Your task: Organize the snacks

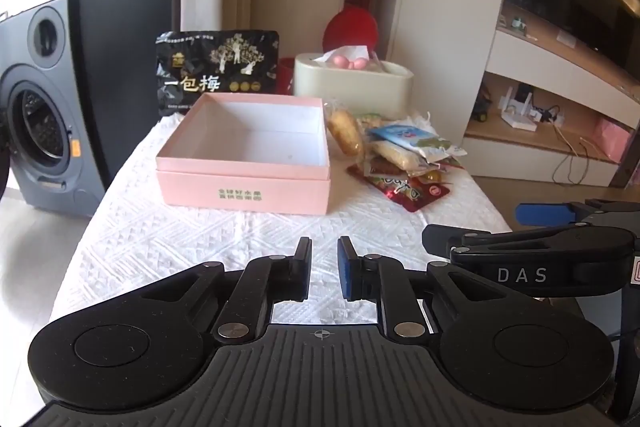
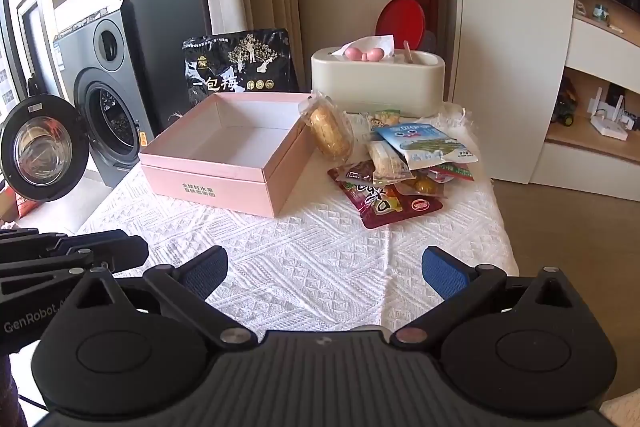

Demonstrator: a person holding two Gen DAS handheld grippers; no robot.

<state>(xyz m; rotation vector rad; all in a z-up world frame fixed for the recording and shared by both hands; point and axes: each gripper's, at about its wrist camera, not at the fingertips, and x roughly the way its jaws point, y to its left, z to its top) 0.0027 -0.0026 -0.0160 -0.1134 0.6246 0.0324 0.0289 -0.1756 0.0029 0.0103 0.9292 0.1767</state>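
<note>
An open, empty pink box (image 1: pixel 244 183) (image 2: pixel 208 187) sits on the white-clothed table. A pile of wrapped snacks (image 1: pixel 400 155) (image 2: pixel 400 163) lies just right of it: a golden pastry (image 1: pixel 346 131) (image 2: pixel 330 131), a blue-white packet (image 2: pixel 424 143) and a red packet (image 2: pixel 384 203). My left gripper (image 1: pixel 324 273) hovers over the near table, jaws nearly together with a narrow gap, holding nothing. My right gripper (image 2: pixel 324 267) is wide open and empty, also short of the snacks.
A black plum bag (image 1: pixel 218 71) (image 2: pixel 240 63) stands behind the box. A cream tissue holder (image 1: pixel 354 79) (image 2: pixel 378 79) stands behind the snacks. A washing machine (image 2: pixel 108 91) is left of the table, shelving at right.
</note>
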